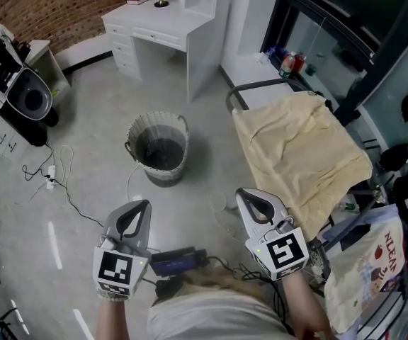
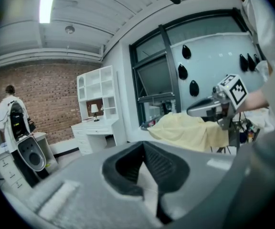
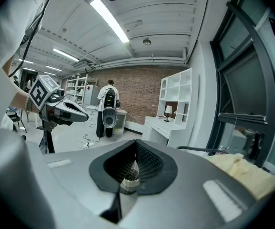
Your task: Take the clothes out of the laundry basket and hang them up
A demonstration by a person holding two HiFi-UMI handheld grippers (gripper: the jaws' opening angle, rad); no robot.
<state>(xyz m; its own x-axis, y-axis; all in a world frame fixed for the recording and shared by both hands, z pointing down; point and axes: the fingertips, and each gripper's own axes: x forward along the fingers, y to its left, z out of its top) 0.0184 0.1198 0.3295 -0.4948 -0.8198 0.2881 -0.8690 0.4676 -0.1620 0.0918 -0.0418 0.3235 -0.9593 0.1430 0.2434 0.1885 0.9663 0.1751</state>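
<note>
1. Both claws are pressed fully together and hold nothing. The left gripper point(image 1: 134, 214) and the right gripper point(image 1: 255, 205) hover side by side close to your body, pointing forward.
2. The laundry basket point(image 1: 158, 129) stands on the floor at your 12 o'clock, well apart from both claws. Its inside looks dark, and it is not possible to tell whether any clothing is left in it.
3. A yellow cloth point(image 1: 299, 151) is draped over the drying rack point(image 1: 243, 91) at your 2 o'clock, so one hanging looks done. You seem to be between garments.
4. The next move probably calls for opening a claw, reaching forward and down into the basket, and checking for fabric before closing.
5. Loose cables point(image 1: 62, 183) trail over the floor at your 10 o'clock, and one runs up to the basket's near side; it could snag.
6. A white desk point(image 1: 154, 27) stands far off at 12 o'clock, and a printed bag point(image 1: 374, 261) hangs at 3 o'clock, just beside the right gripper's hand.
</note>
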